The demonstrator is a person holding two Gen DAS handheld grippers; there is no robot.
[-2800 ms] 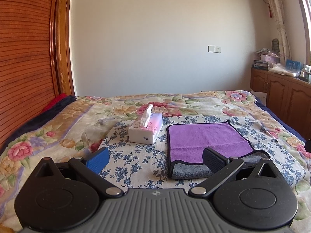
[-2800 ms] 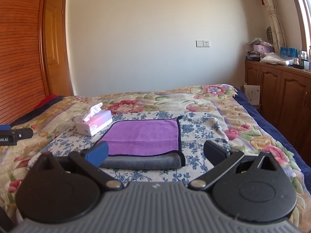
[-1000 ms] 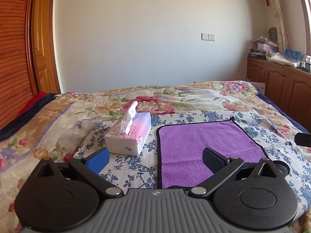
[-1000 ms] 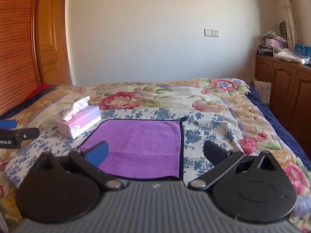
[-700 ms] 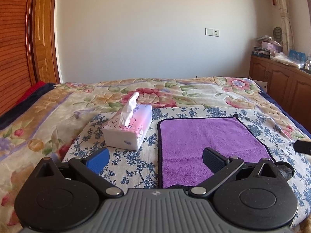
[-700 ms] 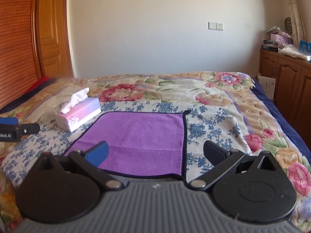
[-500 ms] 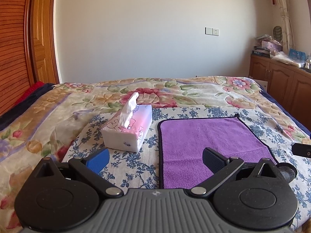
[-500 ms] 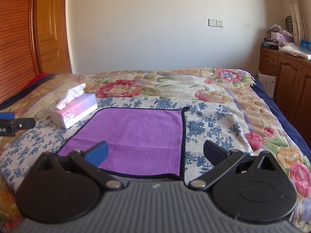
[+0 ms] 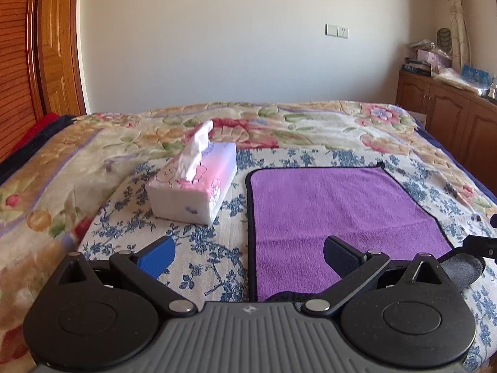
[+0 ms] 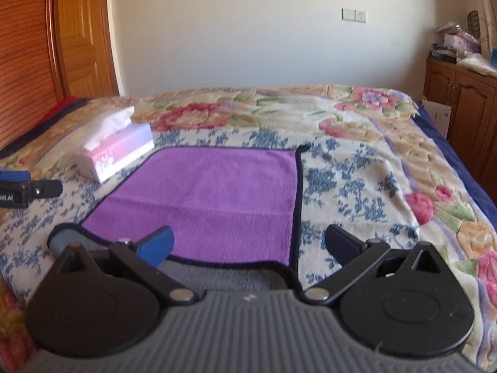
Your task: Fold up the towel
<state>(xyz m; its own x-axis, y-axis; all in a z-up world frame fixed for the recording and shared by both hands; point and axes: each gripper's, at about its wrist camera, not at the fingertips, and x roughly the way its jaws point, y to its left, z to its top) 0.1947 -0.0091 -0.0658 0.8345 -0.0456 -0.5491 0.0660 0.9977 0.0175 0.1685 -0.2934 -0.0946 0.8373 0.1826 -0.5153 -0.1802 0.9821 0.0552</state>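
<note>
A purple towel [image 9: 335,211] with a black border and grey underside lies flat on the bed; its near edge is turned up, showing grey. It also shows in the right wrist view [image 10: 214,199]. My left gripper [image 9: 248,255] is open and empty, just above the towel's near left corner. My right gripper [image 10: 248,245] is open and empty, above the towel's near right corner, with the grey edge [image 10: 217,275] under it. The left gripper's tip shows at the left edge of the right wrist view [image 10: 28,189].
A pink and white tissue box [image 9: 192,186] stands left of the towel, close to its left edge, on the blue-flowered cloth [image 9: 202,248]. The floral bedspread [image 9: 310,124] lies beyond. Wooden cabinets [image 9: 450,118] stand at the right, a wooden door [image 9: 52,56] at the left.
Both grippers have moved forward and down towards the towel's near edge. The towel and tissue box look larger and closer. Both grippers stay open.
</note>
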